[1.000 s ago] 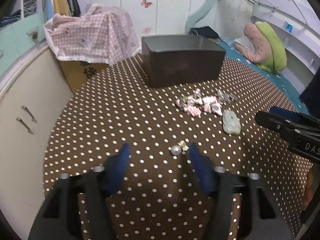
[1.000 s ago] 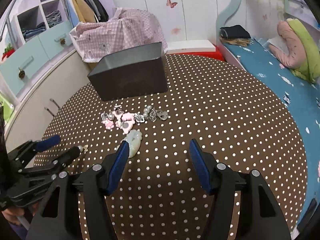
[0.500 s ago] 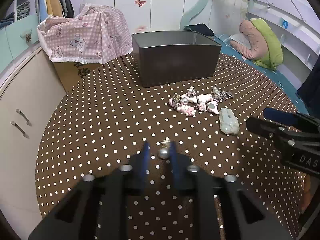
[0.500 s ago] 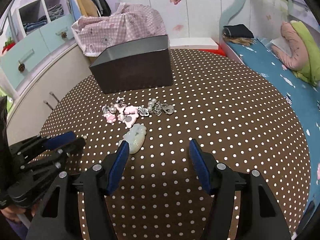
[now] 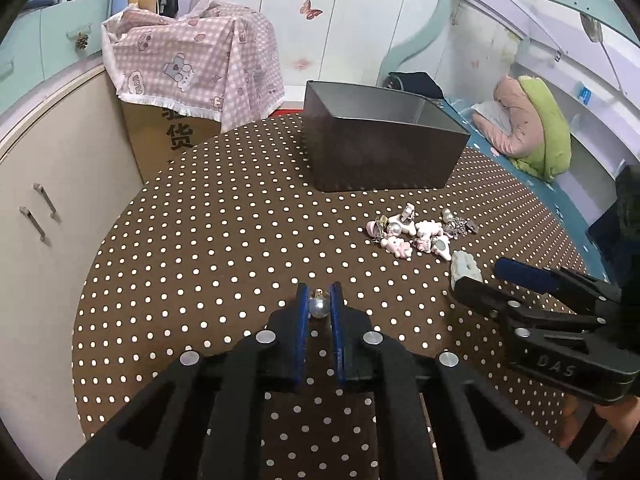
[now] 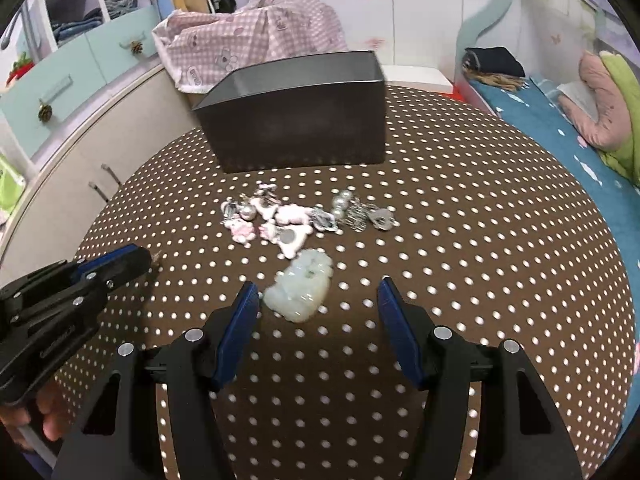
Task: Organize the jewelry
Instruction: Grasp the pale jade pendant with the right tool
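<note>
My left gripper (image 5: 319, 300) is shut on a pearl earring (image 5: 319, 307) with a small gold clasp, just above the dotted tablecloth. A dark open box (image 5: 380, 148) stands at the back of the table. A pile of pink and silver jewelry (image 5: 416, 234) lies in front of it, with a pale green jade pendant (image 6: 301, 288) nearer. My right gripper (image 6: 318, 300) is open, its fingers on either side of the pendant's near end. The left gripper also shows in the right wrist view (image 6: 136, 258).
The round table (image 5: 200, 248) has a brown cloth with white dots. A cardboard box under a pink checked cloth (image 5: 192, 64) stands behind on the left, beside cream cabinets (image 5: 48, 216). A bed with pillows (image 5: 532, 128) lies to the right.
My left gripper has closed on the pearl earring and lifted it slightly. My right gripper has moved forward, so the jade pendant now sits between its open fingers.
</note>
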`<state>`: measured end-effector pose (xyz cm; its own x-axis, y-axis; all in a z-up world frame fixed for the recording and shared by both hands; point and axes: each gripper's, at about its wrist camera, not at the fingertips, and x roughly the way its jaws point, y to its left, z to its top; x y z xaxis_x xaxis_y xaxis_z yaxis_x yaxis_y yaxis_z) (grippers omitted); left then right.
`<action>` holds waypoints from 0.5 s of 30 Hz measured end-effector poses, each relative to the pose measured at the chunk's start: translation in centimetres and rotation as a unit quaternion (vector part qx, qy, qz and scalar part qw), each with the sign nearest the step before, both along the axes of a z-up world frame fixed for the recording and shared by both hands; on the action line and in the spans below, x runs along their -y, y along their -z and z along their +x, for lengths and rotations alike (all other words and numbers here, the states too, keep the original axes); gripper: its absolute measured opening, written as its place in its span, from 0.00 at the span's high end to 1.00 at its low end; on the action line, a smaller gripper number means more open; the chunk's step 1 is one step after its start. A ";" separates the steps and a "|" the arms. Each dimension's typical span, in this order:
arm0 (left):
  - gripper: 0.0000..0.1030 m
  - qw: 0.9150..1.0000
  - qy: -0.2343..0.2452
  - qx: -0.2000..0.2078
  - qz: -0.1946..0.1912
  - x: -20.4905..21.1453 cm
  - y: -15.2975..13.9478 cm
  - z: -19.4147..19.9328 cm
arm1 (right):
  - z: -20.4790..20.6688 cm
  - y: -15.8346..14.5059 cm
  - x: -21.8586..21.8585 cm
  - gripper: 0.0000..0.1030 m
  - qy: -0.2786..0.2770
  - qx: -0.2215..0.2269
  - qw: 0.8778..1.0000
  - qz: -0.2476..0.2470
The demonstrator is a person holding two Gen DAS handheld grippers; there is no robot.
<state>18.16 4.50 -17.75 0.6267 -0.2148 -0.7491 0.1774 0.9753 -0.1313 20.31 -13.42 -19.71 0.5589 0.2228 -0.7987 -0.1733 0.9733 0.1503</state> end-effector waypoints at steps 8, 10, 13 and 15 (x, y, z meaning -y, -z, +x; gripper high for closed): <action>0.91 1.000 0.003 -0.004 -0.004 0.1 0.0 0.2 | 0.1 0.0 -1.9 0.63 -0.028 0.018 0.998 -0.048; 0.91 1.000 0.006 -0.004 -0.006 0.2 0.0 0.2 | 0.1 -0.1 -1.9 0.66 -0.032 0.019 0.998 -0.046; 0.91 1.000 0.008 -0.005 -0.012 0.2 -0.2 0.4 | -0.1 -0.1 -1.5 0.66 -0.036 0.018 0.999 -0.034; 0.91 1.000 0.008 -0.003 -0.011 0.2 -0.3 0.3 | -0.4 -0.1 -0.9 0.66 -0.035 0.017 0.999 -0.020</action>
